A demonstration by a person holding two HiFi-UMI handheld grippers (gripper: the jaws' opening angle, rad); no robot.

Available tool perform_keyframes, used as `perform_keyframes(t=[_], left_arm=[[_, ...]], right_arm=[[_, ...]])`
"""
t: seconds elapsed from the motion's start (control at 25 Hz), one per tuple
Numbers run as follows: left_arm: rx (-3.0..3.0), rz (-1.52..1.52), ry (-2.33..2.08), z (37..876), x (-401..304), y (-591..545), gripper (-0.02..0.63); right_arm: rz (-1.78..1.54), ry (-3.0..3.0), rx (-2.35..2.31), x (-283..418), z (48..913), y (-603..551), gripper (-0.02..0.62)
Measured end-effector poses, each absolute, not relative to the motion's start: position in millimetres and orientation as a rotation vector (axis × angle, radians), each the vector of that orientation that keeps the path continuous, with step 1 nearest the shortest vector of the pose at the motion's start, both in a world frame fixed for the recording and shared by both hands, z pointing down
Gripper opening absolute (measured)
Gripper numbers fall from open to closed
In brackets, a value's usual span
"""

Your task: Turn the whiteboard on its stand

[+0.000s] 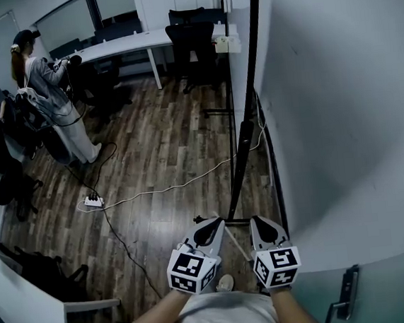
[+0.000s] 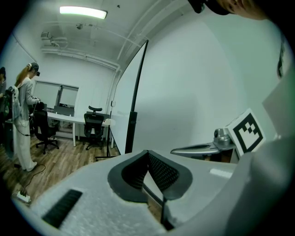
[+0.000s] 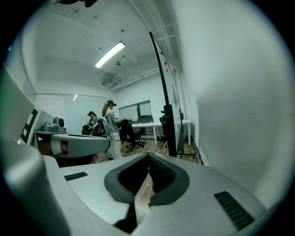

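Note:
The whiteboard point(image 1: 248, 110) stands edge-on to me as a thin black-framed panel, close beside the white wall on the right. Its stand has a foot bar on the wood floor point(image 1: 215, 112). My left gripper point(image 1: 217, 223) and right gripper point(image 1: 257, 221) hover side by side near the closest foot of the stand, both shut with nothing in them. The left gripper view has the left gripper point(image 2: 147, 152) aimed at the board's black edge point(image 2: 137, 87). Past the right gripper point(image 3: 148, 155), the right gripper view catches the same edge point(image 3: 162, 87).
The white wall point(image 1: 339, 108) runs along the right, with a door handle point(image 1: 346, 292) low at the right. A power strip point(image 1: 93, 201) and cables lie on the floor. Two people point(image 1: 50, 94), a white desk point(image 1: 134, 43) and office chairs point(image 1: 190, 41) fill the back left.

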State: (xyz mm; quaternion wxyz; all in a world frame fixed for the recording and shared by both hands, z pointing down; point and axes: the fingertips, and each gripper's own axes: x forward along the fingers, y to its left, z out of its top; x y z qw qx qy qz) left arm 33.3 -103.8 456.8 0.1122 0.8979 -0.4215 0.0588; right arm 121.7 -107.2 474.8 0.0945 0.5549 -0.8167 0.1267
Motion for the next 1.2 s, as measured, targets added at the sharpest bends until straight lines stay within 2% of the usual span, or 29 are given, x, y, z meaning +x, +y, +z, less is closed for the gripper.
perform_keyframes(t=[1.2], left_arm=[[2.682,0.197,-1.132,447,22,-201,0.009]], right_arm=[[0.341,-2.333,1.792,128,455,-213,0.006]])
